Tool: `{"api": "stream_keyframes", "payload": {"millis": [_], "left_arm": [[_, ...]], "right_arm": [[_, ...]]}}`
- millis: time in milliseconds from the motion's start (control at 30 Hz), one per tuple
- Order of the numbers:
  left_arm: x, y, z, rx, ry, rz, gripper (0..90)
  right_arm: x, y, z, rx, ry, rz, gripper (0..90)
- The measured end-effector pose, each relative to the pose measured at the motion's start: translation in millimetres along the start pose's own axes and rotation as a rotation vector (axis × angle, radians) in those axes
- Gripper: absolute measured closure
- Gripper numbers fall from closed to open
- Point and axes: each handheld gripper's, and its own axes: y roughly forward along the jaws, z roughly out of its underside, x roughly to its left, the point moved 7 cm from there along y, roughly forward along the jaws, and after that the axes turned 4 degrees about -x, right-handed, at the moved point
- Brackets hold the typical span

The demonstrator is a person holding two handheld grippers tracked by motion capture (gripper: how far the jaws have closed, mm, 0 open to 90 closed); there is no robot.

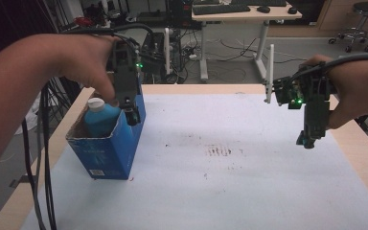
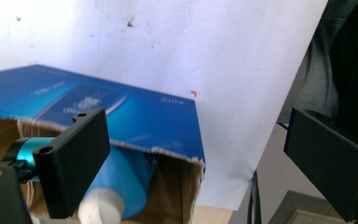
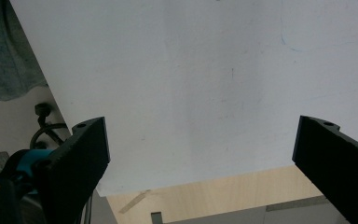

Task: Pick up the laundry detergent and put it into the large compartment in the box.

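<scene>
Hovering over the boxed bottle

Spreading wide, the left gripper point(image 1: 130, 106) fingers point(image 2: 72, 161) are hanging above the blue bottle point(image 1: 100, 117) standing in the blue carton point(image 1: 112, 151), probably just released. Next: lifting clear. The right gripper point(image 1: 311, 136) is idling with fingers apart over the bench point(image 1: 220, 191).

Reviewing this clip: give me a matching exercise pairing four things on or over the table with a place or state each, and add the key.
1. blue plastic bottle with white cap
2. open blue cardboard box
3. left tool
4. right tool

a. jaws open above bare white sheet near the table's right edge
b. stands on the sheet's left side
c. inside the box
d. jaws open at the box's top rim

Pairs: 1-c, 2-b, 3-d, 4-a
</scene>
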Motion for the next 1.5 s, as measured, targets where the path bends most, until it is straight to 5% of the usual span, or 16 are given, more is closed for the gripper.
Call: {"api": "stream_keyframes", "payload": {"millis": [300, 1500], "left_arm": [[1.2, 24.7, -14.6, 0.006, 0.077, 0.027, 6.9], [5.9, 39.3, -28.2, -0.025, 0.075, 0.033, 6.9]], "right_arm": [[1.7, 1.9, -5.9, -0.008, -0.006, -0.009, 2.9], [0.1, -0.9, -7.7, -0.012, -0.015, -0.015, 2.9]]}}
